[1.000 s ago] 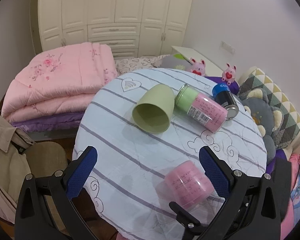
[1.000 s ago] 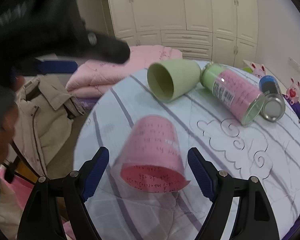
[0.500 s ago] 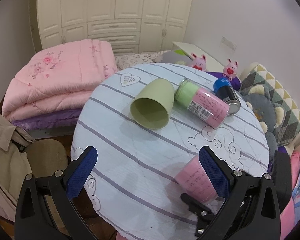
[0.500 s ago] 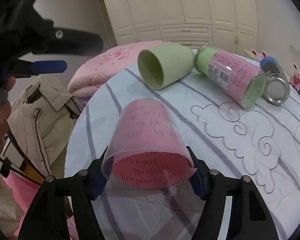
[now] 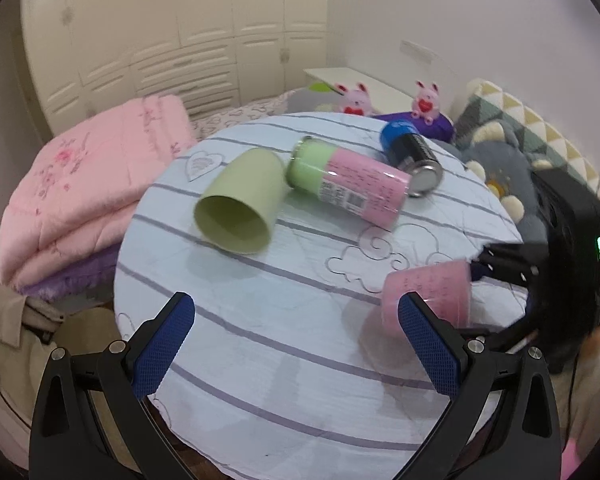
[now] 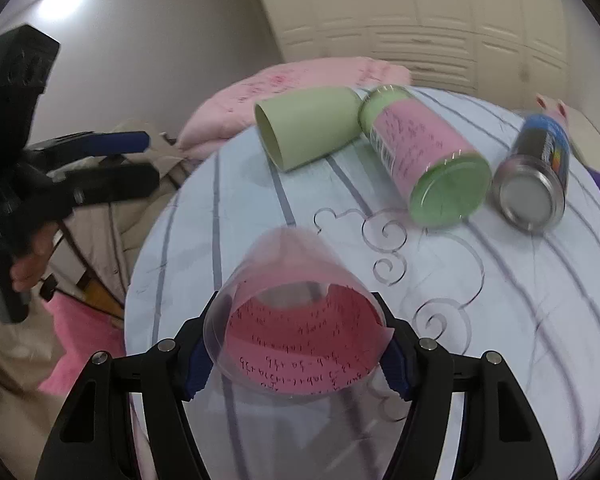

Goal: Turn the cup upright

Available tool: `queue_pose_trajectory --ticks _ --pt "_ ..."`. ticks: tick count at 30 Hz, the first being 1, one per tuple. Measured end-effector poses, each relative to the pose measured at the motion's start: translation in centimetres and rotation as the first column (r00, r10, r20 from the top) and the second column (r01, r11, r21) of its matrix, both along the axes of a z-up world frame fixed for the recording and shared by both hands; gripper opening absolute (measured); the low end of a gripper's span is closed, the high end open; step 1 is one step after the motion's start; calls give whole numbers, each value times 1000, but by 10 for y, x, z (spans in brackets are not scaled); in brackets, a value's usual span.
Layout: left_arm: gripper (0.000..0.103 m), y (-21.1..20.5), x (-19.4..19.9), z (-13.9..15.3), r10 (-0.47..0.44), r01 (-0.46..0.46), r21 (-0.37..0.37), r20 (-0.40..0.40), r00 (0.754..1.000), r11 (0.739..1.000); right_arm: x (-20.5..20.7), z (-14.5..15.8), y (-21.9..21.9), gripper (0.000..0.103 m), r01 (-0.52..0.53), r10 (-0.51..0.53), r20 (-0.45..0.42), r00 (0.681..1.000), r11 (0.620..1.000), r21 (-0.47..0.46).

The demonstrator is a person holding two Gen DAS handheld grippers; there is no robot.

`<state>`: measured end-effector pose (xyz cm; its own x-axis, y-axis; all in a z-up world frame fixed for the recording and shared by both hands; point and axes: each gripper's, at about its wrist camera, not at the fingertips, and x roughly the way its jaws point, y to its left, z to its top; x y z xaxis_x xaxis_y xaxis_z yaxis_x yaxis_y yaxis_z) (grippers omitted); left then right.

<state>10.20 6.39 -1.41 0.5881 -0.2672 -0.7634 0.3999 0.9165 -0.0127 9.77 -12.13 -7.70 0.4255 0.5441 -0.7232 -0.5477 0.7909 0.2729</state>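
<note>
A clear plastic cup lined with pink handwritten paper (image 6: 296,320) is held in my right gripper (image 6: 296,356), which is shut on it near the rim. The cup is lifted off the round table and tilted, with its mouth facing the camera. It also shows in the left wrist view (image 5: 428,292), lying sideways above the cloth at the right. My left gripper (image 5: 296,348) is open and empty over the near side of the table.
A green cup (image 5: 240,200) lies on its side at the table's middle, beside a pink-and-green jar (image 5: 352,188) and a blue can (image 5: 412,152). The striped tablecloth (image 5: 260,340) covers the table. A pink quilt (image 5: 80,184) lies at the left, cushions at the right.
My right gripper has closed on the pink cup, lifted it off the cloth and tilted it onto its side. My left gripper stays open and has shifted slightly.
</note>
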Motion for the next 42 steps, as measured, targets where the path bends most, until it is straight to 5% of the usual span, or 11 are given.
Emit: queue_pose_trajectory --ticks 3,8,15,17,27,31,35,42 --pt "103 -2 -2 1 -19 19 0 -7 1000 1000 8 2 -3 69 -117 117 -21 993 993 22" --pt "103 -5 -5 2 -49 49 16 -6 999 999 31 2 -5 69 -311 328 -114 938 939 146" --pt "103 -16 0 -8 -65 66 66 -29 998 996 63 -16 -15 71 -339 387 -192 902 910 238" --pt "103 -21 2 -11 -67 69 68 -40 997 995 68 -16 -22 81 -294 338 -175 925 926 238" --pt "103 -49 1 -19 -118 122 48 -71 990 991 64 -10 -57 82 -58 108 -166 980 958 281" --pt "103 -71 -4 -23 -149 154 72 -77 986 985 47 6 -71 82 82 -53 -133 990 972 219" --pt "103 -88 -5 -27 -157 164 84 -90 984 983 21 21 -85 82 218 -211 -56 976 961 171" --pt "103 -119 -3 -38 -149 164 140 -111 983 976 -15 21 -106 82 454 -455 42 890 891 35"
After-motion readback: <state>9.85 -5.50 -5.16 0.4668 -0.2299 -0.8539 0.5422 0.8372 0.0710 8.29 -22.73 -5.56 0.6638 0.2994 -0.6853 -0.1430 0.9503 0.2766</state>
